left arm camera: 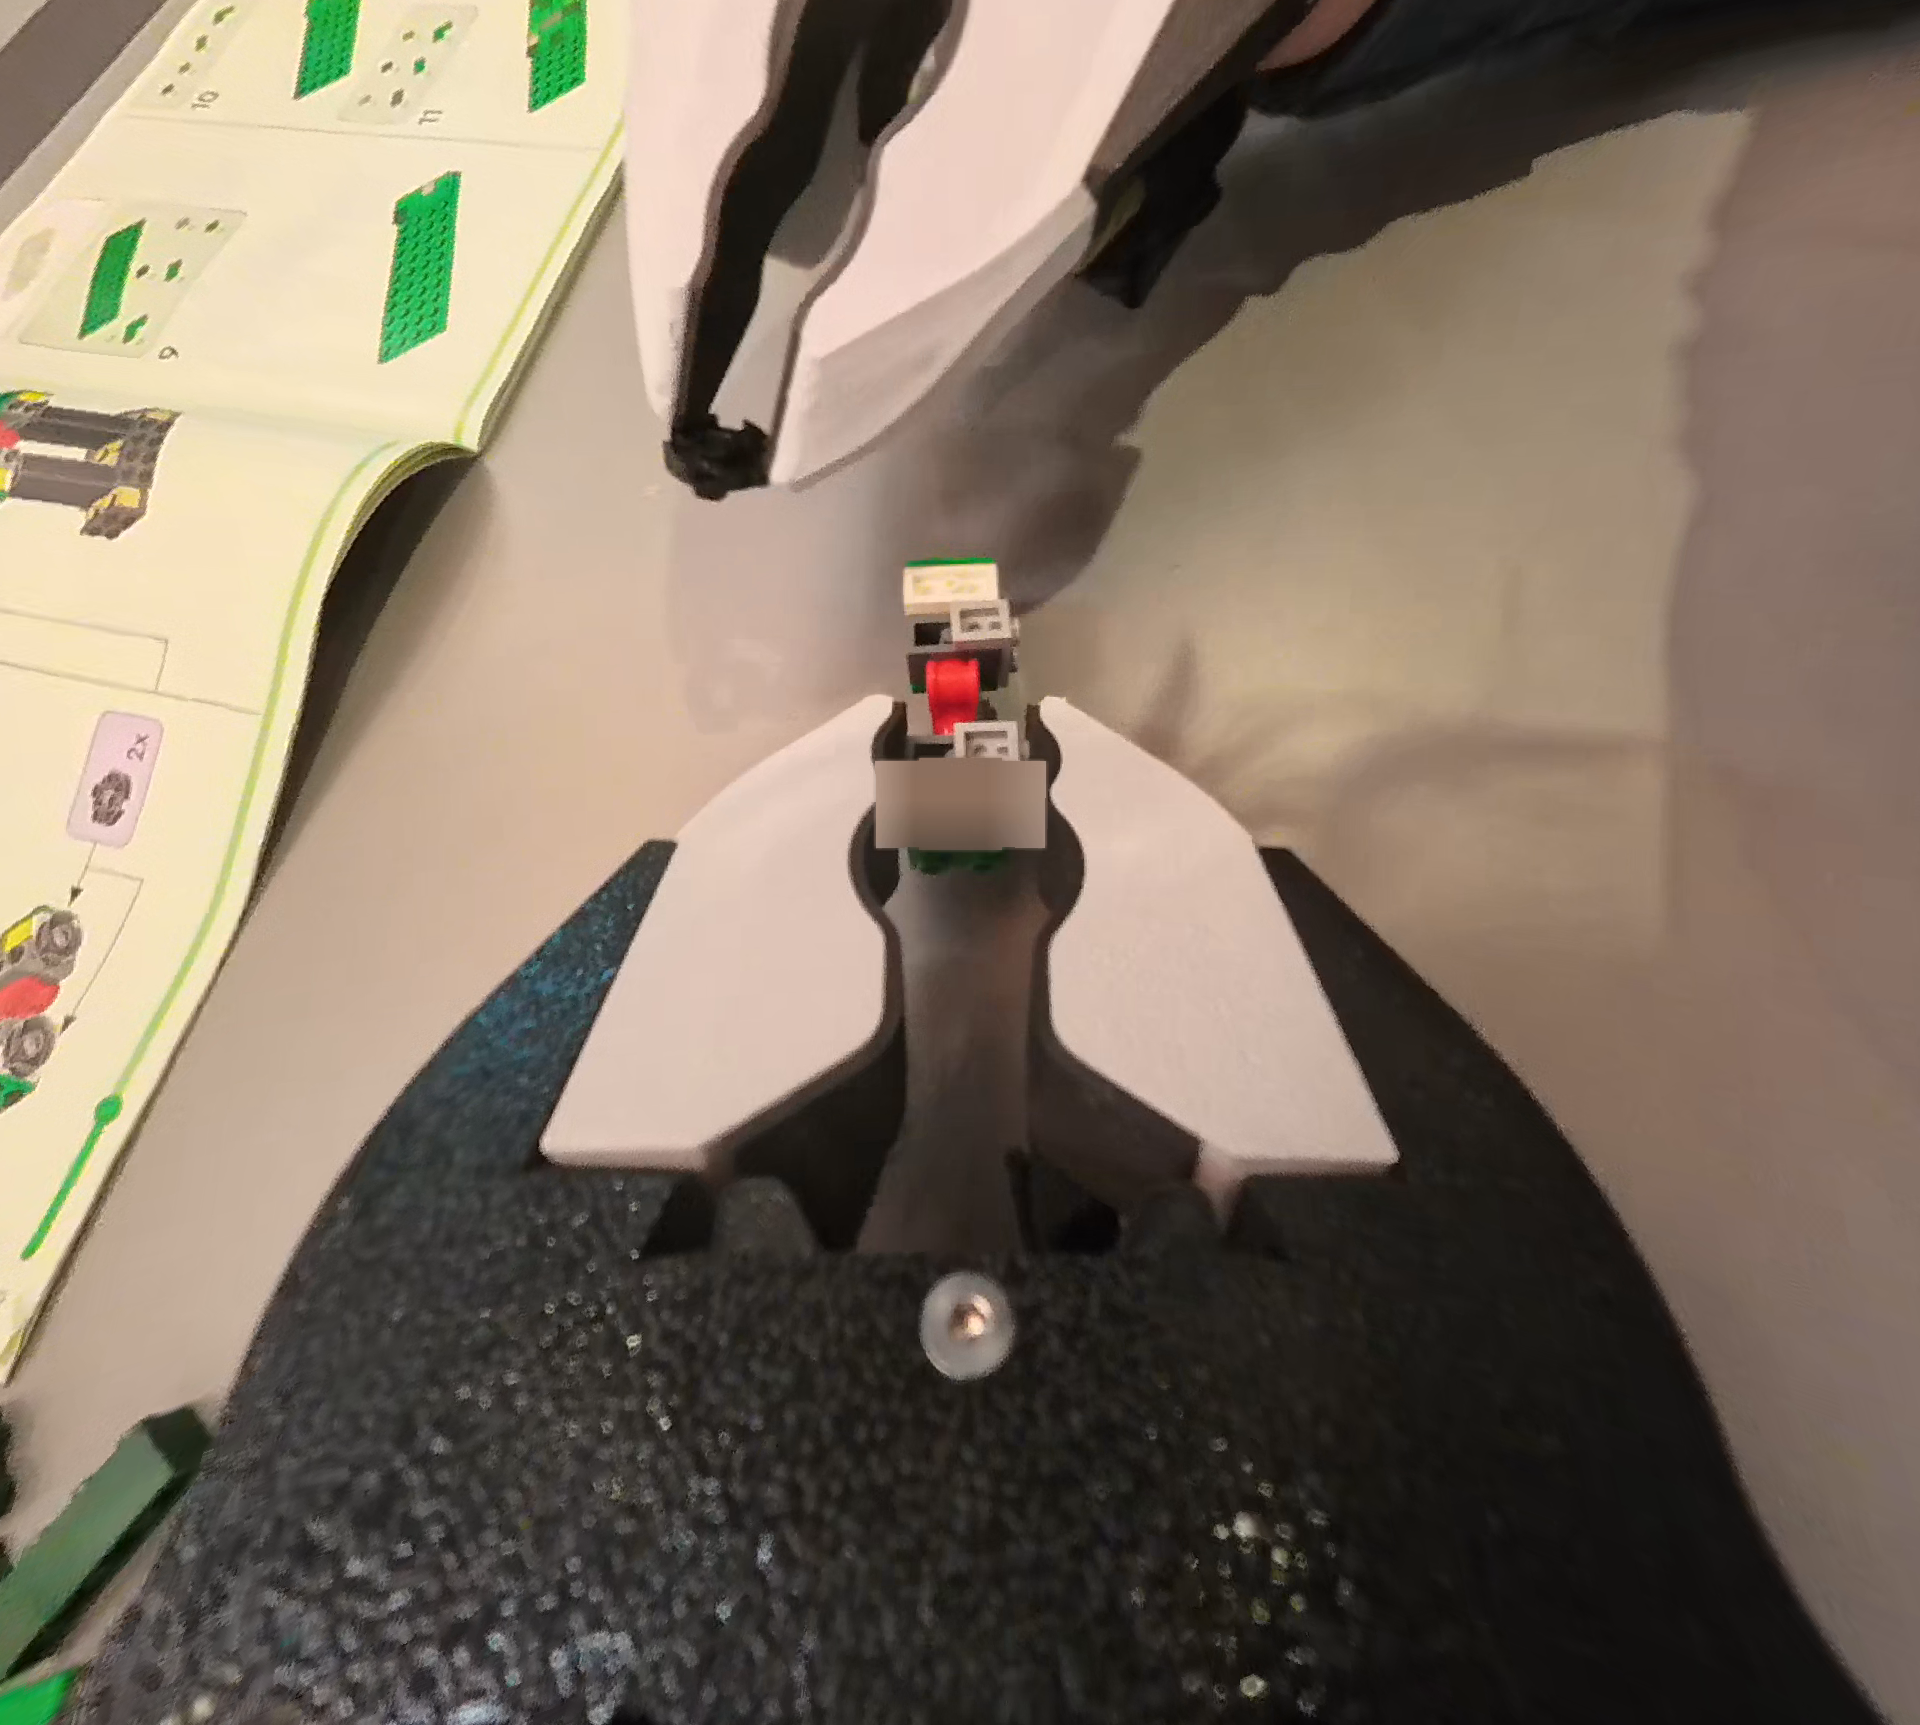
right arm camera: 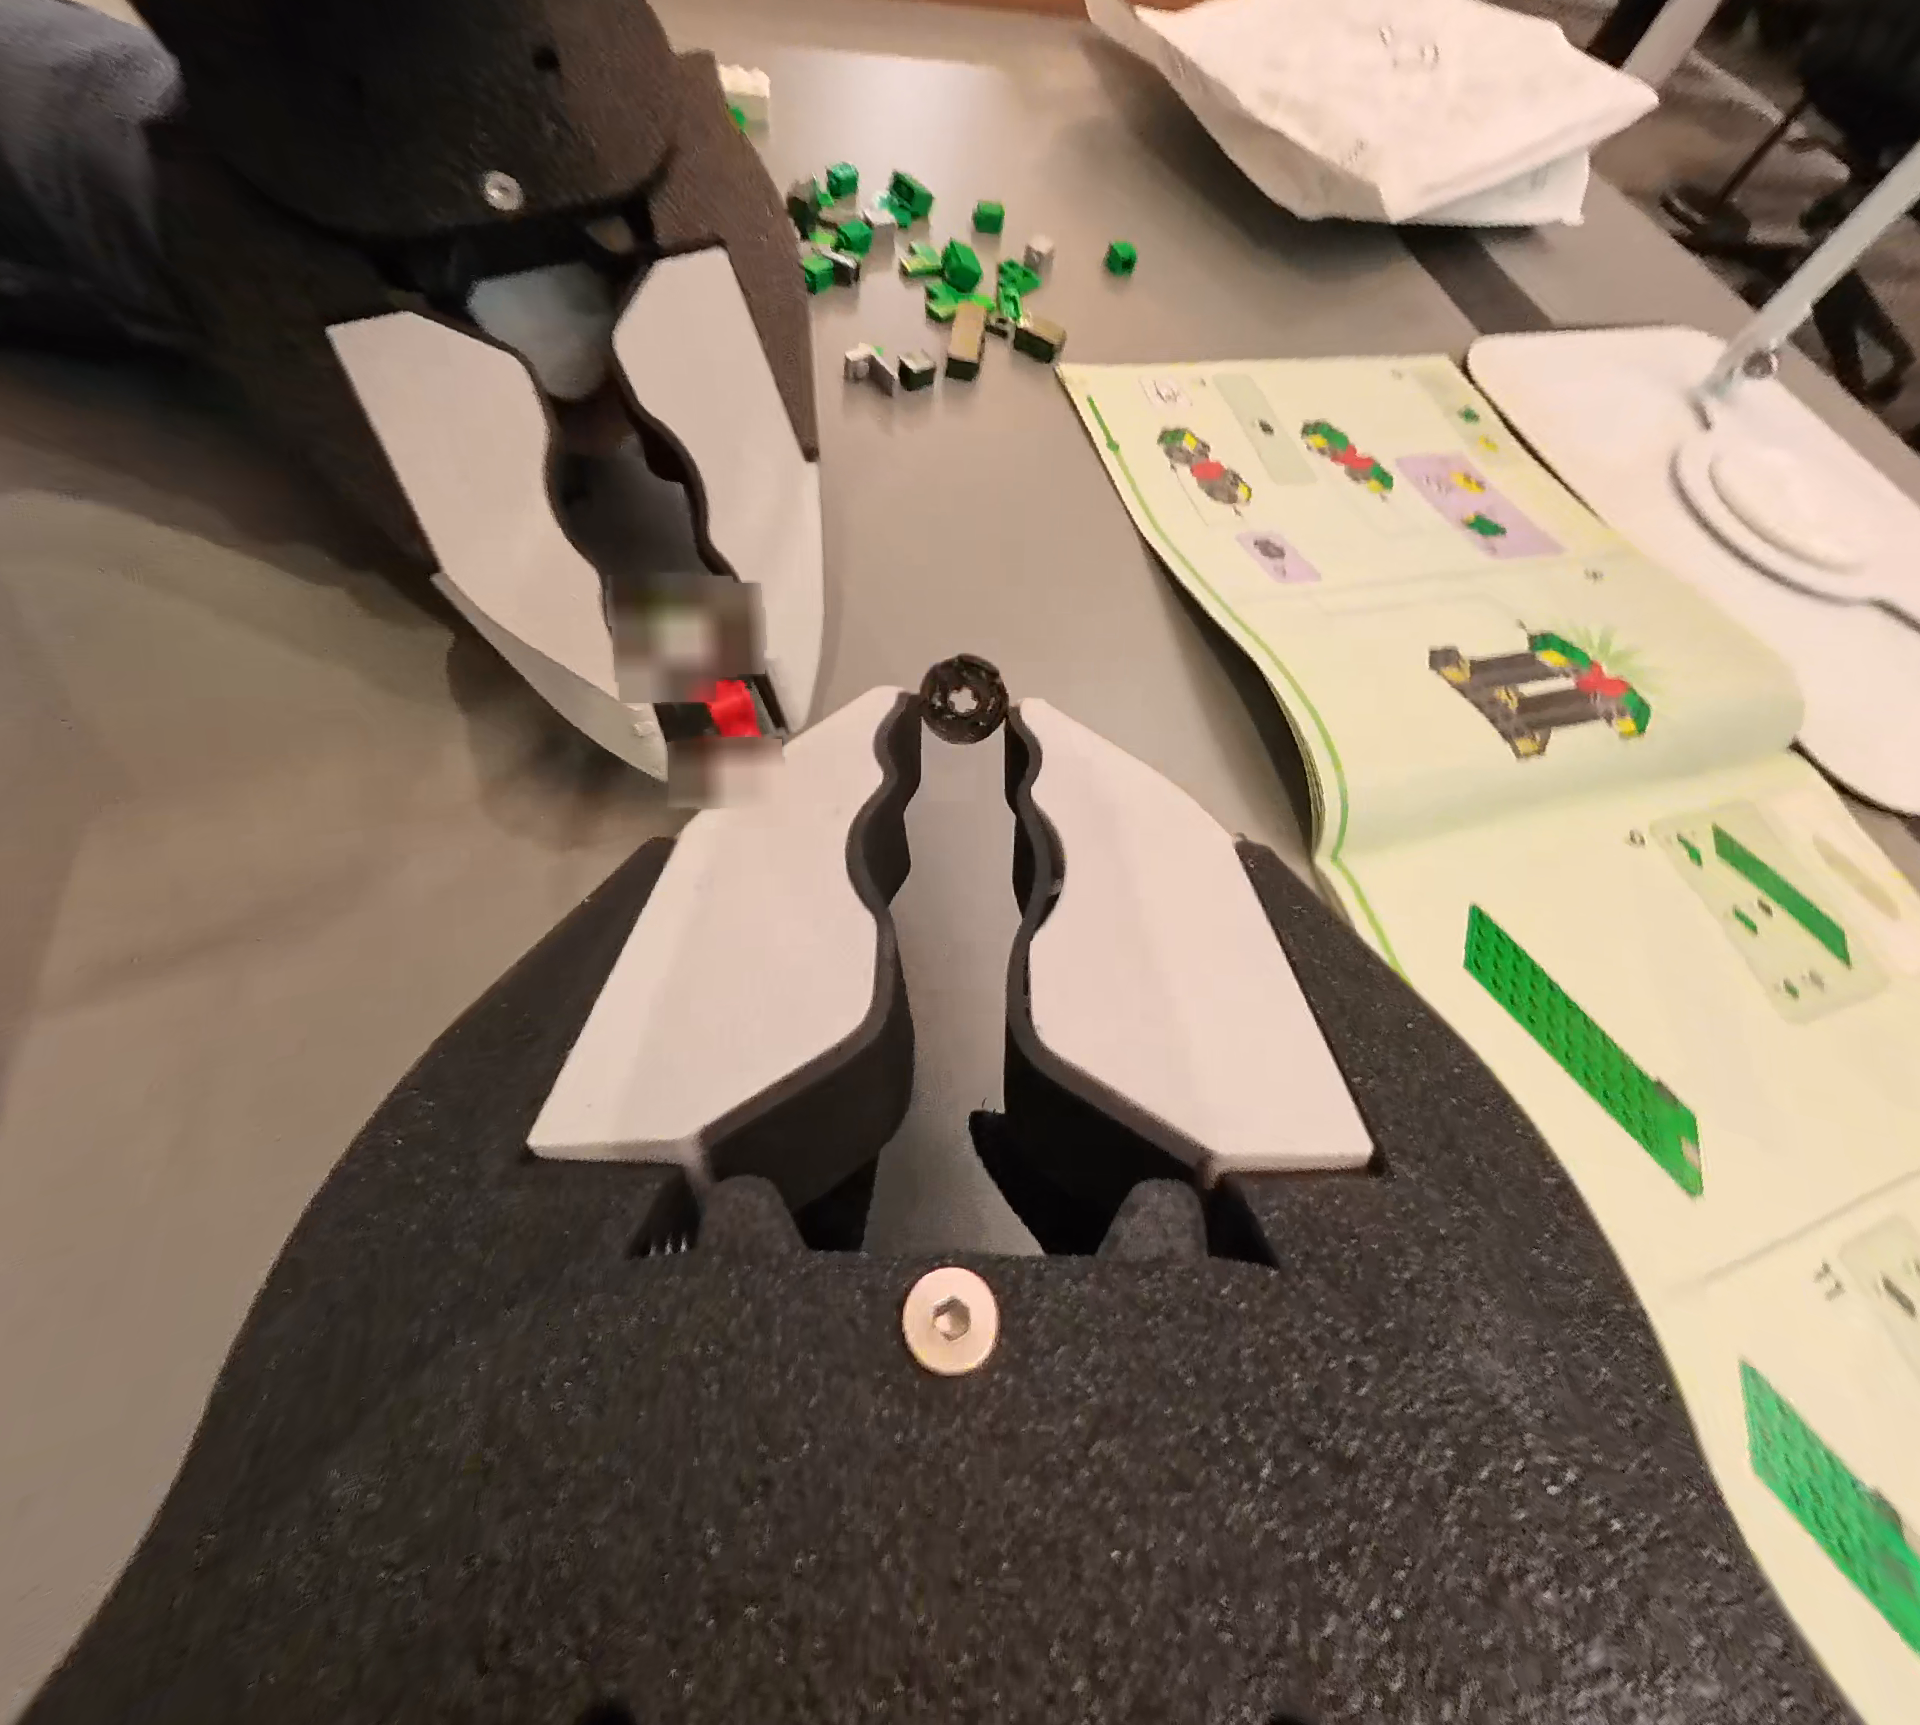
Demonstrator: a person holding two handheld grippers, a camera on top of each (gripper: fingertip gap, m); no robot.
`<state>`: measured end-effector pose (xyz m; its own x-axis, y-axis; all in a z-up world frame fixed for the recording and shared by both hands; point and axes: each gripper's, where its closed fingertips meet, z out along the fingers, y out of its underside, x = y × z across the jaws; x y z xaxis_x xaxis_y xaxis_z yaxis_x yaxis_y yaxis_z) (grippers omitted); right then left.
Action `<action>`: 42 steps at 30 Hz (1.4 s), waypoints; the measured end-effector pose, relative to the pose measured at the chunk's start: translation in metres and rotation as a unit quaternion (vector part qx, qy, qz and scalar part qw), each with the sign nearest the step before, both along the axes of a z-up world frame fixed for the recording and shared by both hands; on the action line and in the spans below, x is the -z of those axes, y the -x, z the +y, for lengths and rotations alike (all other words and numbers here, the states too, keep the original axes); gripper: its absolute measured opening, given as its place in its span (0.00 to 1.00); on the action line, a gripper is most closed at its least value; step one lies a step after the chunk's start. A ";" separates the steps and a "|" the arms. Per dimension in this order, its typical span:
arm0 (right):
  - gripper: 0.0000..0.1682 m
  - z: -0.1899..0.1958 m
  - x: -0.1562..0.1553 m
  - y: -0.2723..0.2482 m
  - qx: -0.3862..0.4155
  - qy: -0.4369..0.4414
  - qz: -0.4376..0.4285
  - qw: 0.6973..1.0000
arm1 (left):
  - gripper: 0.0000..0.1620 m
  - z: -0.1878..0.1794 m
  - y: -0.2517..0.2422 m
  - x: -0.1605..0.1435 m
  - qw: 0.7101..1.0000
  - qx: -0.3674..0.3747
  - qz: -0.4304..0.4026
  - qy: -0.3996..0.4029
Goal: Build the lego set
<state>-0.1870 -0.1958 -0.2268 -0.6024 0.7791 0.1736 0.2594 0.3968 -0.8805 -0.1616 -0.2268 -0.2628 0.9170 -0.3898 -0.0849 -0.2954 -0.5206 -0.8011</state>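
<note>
**Two hand-held grippers, each pinching a Lego part above the bench**

The left hand-held gripper (left arm camera: 961, 719) pinches a small Lego assembly (left arm camera: 961, 647) between its white fingertips; the assembly, grey and white with a red piece in the middle and green at both ends, sticks out forward past the tips. Part of it is hidden by a mosaic patch. The right hand-held gripper (right arm camera: 961, 714) is closed on a small black round piece (right arm camera: 962, 701), held right at its tips. Seen from the left wrist view, that piece hangs just ahead and slightly left of the assembly, not touching it. An open instruction booklet (right arm camera: 1507, 636) lies on the grey bench (right arm camera: 987, 532) to the right of the right hand-held gripper. A scatter of loose green and grey bricks (right arm camera: 935, 273) lies farther ahead of it, with a crumpled white paper bag (right arm camera: 1371, 96) beyond them to the right.
</note>
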 end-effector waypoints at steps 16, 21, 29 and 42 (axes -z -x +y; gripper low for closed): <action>0.09 -0.017 0.008 -0.025 -0.126 0.027 -0.021 0.991 | 0.13 -0.005 0.003 0.000 1.000 0.011 -0.011 0.002; 0.09 -0.025 0.016 -0.030 -0.153 -0.005 -0.035 0.988 | 0.13 -0.006 0.000 0.002 1.000 0.021 -0.006 0.009; 0.09 -0.032 0.021 -0.033 -0.174 -0.032 -0.046 0.983 | 0.13 -0.007 -0.002 0.003 1.000 0.028 -0.004 0.012; 0.09 -0.032 0.025 -0.034 -0.208 -0.059 -0.072 0.974 | 0.13 -0.008 -0.004 0.004 0.999 0.038 -0.001 0.013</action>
